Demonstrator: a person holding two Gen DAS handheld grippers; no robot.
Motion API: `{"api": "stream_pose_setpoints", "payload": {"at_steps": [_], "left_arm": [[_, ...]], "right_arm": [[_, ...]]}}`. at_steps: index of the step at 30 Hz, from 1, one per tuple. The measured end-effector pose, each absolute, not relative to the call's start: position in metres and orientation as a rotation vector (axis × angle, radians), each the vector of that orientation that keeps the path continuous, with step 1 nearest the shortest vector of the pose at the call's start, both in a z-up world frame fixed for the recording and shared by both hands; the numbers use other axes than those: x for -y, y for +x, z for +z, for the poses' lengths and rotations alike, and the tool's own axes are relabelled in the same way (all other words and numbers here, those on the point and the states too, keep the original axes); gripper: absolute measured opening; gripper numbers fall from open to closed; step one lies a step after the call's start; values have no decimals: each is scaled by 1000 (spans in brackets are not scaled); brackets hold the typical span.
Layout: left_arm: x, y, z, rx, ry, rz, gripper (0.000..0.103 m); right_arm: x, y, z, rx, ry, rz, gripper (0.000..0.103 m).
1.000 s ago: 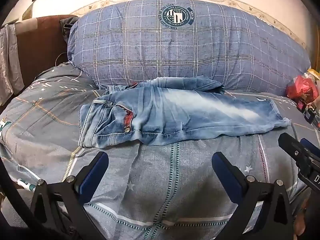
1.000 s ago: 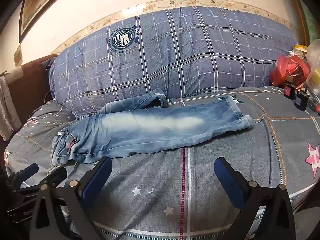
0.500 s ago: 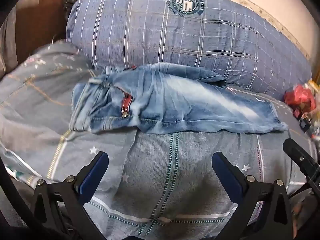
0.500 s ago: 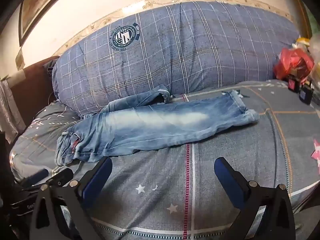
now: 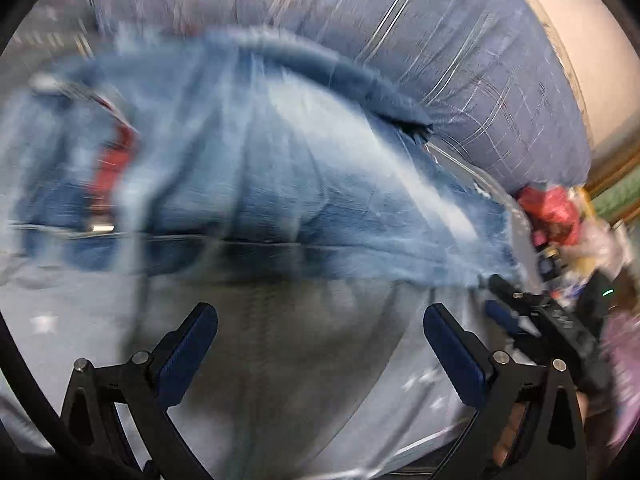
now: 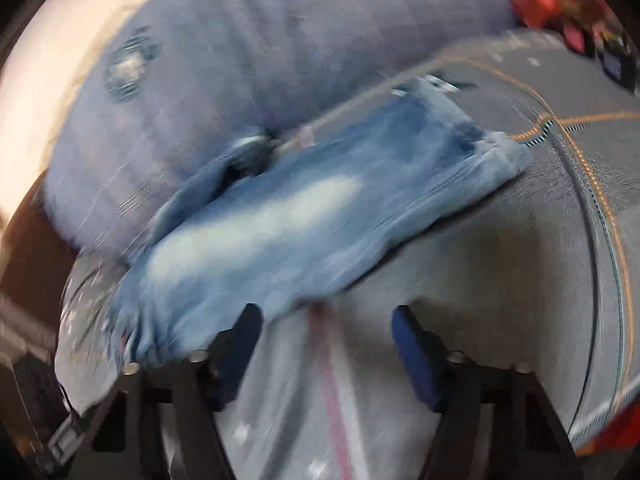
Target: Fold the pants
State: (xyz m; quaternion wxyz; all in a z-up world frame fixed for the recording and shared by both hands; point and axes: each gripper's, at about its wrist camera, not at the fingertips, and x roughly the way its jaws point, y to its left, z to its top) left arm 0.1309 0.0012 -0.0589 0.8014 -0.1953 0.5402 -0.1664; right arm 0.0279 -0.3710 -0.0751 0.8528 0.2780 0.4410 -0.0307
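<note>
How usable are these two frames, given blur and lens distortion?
Left wrist view: heavy motion smear across the jeans and pillow; hand-held gripper fingers stay sharp. Right wrist view: similar smear, bedspread lines bowed by the fisheye, dark corners.

Your left gripper (image 5: 320, 336) gapes over the bedsheet (image 5: 280, 380), jeans (image 5: 260, 184) blurred at twelve o'clock.

Both views badly motion-blurred. Bed cover (image 5: 280, 360) is grey with small white stars, plus orange and teal stitched lines (image 6: 592, 184). Big blue plaid pillow (image 5: 460, 60) runs along the back of the bed with a round crest print (image 6: 128, 64). Cream wall (image 5: 600, 60) behind it. Red bag (image 5: 552, 212) among clutter at the bed's far side. Dark brown furniture (image 6: 24, 248) beside the pillow.
</note>
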Motion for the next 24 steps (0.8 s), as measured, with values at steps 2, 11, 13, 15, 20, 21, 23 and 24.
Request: {"api": "stream_pose_setpoints", "payload": {"at_steps": [2, 11, 13, 15, 20, 21, 23, 24], "left_arm": [[4, 148, -69, -1176, -477, -356, 102], [10, 153, -58, -1108, -380, -113, 24], [-6, 148, -60, -1112, -428, -142, 14], [-21, 134, -63, -1105, -486, -167, 10], [-17, 89, -47, -1017, -367, -178, 6], [-15, 83, -46, -1008, -348, -177, 6], [-9, 73, -46, -998, -285, -163, 7], [-7, 71, -49, -1003, -260, -149, 8]], "right_arm": [[392, 41, -84, -918, 674, -77, 52], [405, 41, -95, -884, 726, -136, 5], [401, 35, -91, -890, 690, -136, 5], [390, 29, -88, -922, 631, -126, 5], [374, 10, -85, -952, 541, -135, 5], [370, 5, -85, -962, 521, -147, 5], [371, 2, -88, -987, 521, -162, 5], [372, 1, -89, -995, 525, -163, 5]]}}
